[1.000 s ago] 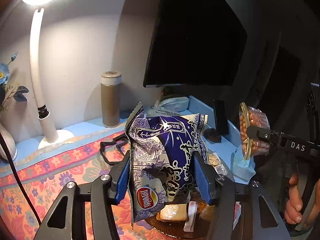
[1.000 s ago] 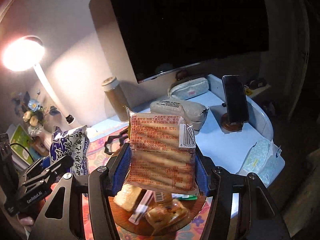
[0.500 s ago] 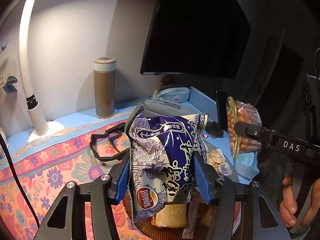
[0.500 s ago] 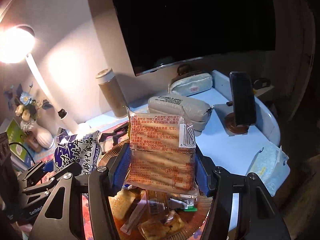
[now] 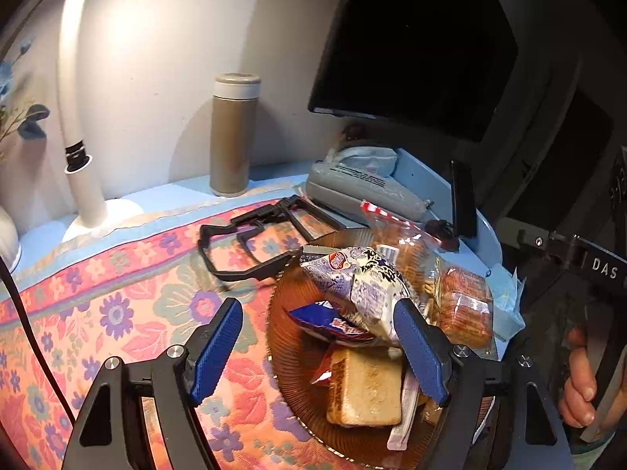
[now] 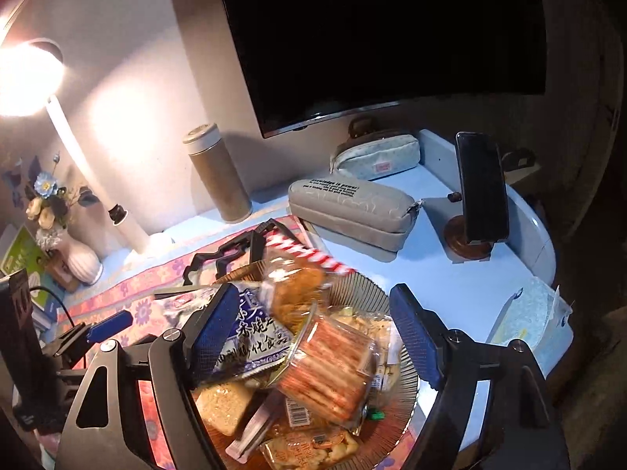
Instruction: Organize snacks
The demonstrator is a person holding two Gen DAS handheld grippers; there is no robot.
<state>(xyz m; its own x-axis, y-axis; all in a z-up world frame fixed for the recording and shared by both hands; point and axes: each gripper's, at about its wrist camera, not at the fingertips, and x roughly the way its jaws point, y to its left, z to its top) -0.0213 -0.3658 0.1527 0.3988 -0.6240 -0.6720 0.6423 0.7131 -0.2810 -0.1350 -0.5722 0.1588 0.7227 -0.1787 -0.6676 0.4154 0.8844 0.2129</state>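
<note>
left gripper (image 5: 319, 348) jaws opening, empty | right gripper (image 6: 315, 338) jaws opening over orange cracker pack (image 6: 327, 372), seemingly released | purple chip bag (image 5: 364, 286) light, crinkly, slippery; pinch sealed edge beside jaws

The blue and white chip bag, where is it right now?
The chip bag lies on the snack pile in the brown glass plate, left of the orange cracker pack, in front of the left claw, whose jaws are opening.
</note>
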